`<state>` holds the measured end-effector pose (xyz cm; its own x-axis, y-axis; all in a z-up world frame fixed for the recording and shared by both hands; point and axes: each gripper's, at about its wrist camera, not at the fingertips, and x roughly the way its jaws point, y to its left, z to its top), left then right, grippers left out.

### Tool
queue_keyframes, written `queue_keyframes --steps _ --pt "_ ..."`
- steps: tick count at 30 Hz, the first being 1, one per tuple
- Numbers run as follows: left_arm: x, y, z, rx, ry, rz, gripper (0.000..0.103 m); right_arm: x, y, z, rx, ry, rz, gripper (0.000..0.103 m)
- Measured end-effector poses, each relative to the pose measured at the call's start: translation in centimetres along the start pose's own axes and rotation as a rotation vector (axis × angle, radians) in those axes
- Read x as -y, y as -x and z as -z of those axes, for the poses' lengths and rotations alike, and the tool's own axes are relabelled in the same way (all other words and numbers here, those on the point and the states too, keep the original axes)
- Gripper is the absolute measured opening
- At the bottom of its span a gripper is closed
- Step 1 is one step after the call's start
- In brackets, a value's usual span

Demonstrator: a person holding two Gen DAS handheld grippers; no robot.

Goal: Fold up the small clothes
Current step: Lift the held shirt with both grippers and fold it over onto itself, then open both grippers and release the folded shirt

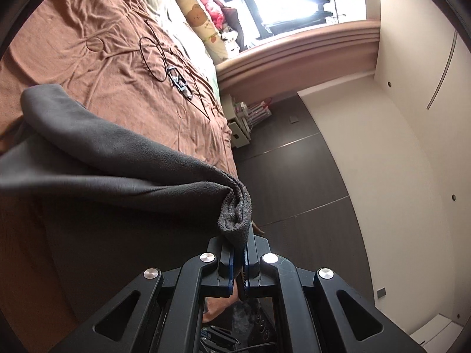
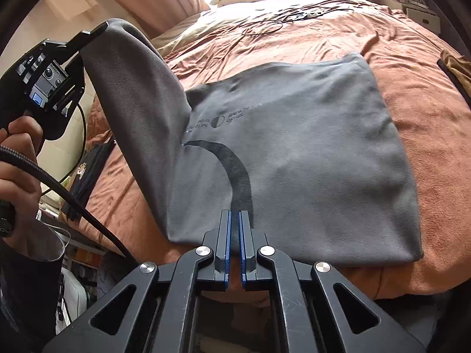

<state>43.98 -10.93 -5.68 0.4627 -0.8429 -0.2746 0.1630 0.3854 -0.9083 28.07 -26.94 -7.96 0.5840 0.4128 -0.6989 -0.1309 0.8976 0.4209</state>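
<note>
A grey T-shirt (image 2: 309, 153) lies spread on the brown bed cover (image 2: 418, 67), with small print and a dark neckline arc on it. My left gripper (image 2: 101, 28) is shut on one side of the shirt and holds that flap (image 2: 132, 111) raised above the bed. In the left wrist view the bunched grey cloth (image 1: 235, 209) sits pinched between the blue pads of the left gripper (image 1: 239, 253). My right gripper (image 2: 234, 220) is shut at the shirt's near edge, where the neckline arc ends, with grey cloth showing between its pads.
A black cable loop (image 2: 262, 28) and a small device (image 1: 179, 81) lie on the far part of the bed. Pillows and soft toys (image 1: 206, 8) sit by the window. A person's hand (image 2: 17, 147) grips the left tool. A dark folded item (image 2: 453, 70) lies at the right edge.
</note>
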Motion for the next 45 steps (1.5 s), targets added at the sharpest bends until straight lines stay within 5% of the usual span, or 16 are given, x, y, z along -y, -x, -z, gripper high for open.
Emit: queue_keyframes --steps 5,9,13,15,17,19,35,39,45 --pt "0.9 -3.9 1.8 -0.071 -0.017 -0.004 0.003 1.6 1.3 0.3 0.015 -0.03 -0.004 0.005" --pt "1.5 -7.1 3.9 -0.14 -0.028 -0.01 0.003 3.1 2.1 0.8 0.018 -0.067 -0.005 0.038" --pt "1.7 -9.9 5.6 -0.204 -0.048 -0.06 0.005 3.9 2.9 1.3 0.029 -0.079 0.017 0.04" --pt "1.4 -11.1 6.3 -0.246 -0.049 -0.1 0.023 4.4 3.2 1.5 0.032 -0.091 0.016 0.056" --pt "0.8 -11.4 6.9 -0.26 -0.03 -0.099 0.064 5.0 3.5 1.5 0.041 -0.097 0.023 0.062" --pt "0.2 -10.8 7.0 -0.235 -0.025 -0.115 0.079 5.3 3.7 1.5 0.036 -0.098 0.027 0.062" --pt "-7.4 -3.0 7.1 -0.143 0.021 -0.385 0.079 5.7 -0.5 -5.4 -0.058 0.033 0.111 0.061" --pt "-9.3 -1.8 7.8 -0.139 0.039 -0.449 0.079 4.9 -2.3 -7.2 -0.097 0.082 0.132 0.052" --pt "-12.2 -1.1 9.2 -0.161 0.092 -0.503 0.076 3.6 -6.0 -8.8 -0.192 0.187 0.179 0.051"
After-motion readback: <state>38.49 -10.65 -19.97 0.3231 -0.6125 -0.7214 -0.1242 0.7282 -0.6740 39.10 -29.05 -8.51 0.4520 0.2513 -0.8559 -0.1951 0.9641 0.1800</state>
